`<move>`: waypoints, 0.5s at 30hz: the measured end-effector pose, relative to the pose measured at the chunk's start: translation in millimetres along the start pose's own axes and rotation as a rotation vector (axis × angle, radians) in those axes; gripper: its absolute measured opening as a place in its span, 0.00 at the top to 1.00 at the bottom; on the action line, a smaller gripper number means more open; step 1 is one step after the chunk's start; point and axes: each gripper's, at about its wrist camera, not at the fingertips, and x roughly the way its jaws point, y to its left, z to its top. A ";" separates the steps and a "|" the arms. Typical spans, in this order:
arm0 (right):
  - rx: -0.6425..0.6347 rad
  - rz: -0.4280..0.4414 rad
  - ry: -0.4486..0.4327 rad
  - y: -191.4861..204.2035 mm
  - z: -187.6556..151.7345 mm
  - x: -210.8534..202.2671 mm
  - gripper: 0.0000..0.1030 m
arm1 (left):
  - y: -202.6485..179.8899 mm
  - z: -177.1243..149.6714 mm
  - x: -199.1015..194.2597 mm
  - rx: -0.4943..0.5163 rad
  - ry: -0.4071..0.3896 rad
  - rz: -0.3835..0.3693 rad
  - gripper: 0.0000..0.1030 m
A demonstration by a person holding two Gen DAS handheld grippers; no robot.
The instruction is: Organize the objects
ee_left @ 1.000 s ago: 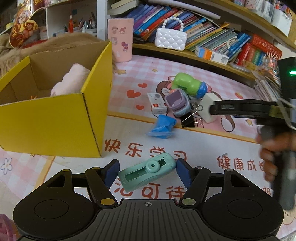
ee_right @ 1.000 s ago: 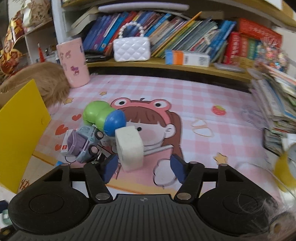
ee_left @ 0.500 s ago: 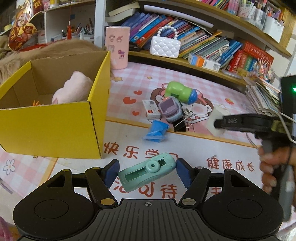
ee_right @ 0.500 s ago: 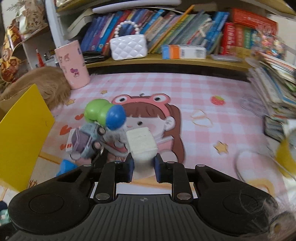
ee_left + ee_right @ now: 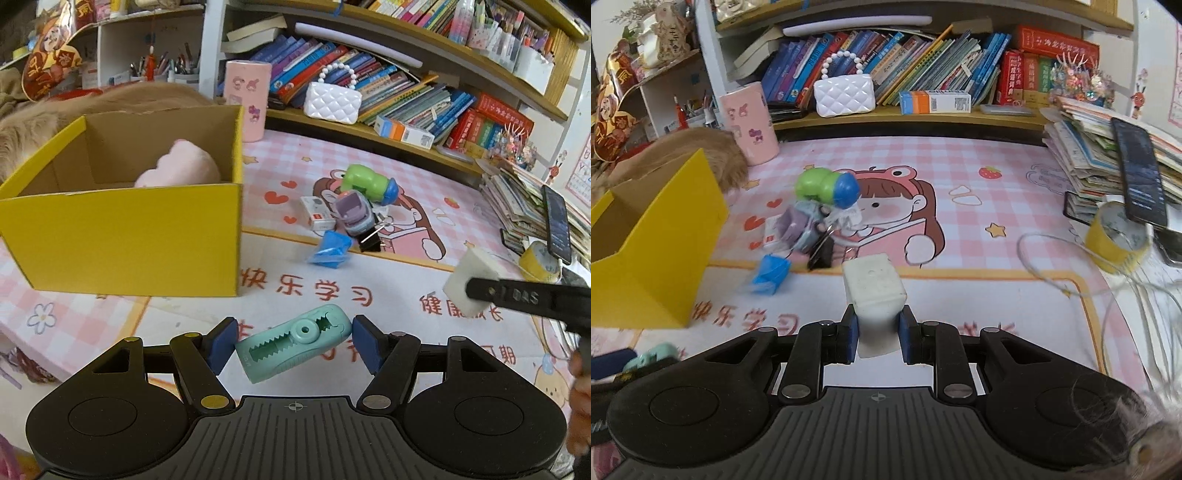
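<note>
Fingers of the left gripper point(image 5: 293, 349) are pinching a mint-green toothed plastic clip point(image 5: 293, 347), tilted, above the pink cartoon mat point(image 5: 424, 206) near the yellow cardboard box point(image 5: 122, 240). Pads of the right gripper point(image 5: 877, 338), having just been closing, are clamping a white rubbery block point(image 5: 873, 291) clear of the mat.

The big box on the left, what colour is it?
The box is bright yellow outside, plain brown cardboard inside; the left wrist view shows it best.

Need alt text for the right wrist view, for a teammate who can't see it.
The right tongs are shut on a white block, held above a pink cartoon mat. A small toy pile and a yellow box sit to the left, with bookshelves behind.
</note>
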 end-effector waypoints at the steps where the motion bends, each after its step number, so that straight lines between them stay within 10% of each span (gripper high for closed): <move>1: 0.004 -0.003 -0.002 4.6 -4.2 -6.8 0.81 | 4.1 -0.9 -3.1 0.000 -0.003 -0.002 0.34; 15: -0.010 0.016 0.013 84.8 -45.7 -55.2 0.82 | 72.9 -17.0 -46.9 -0.011 -0.035 -0.018 0.34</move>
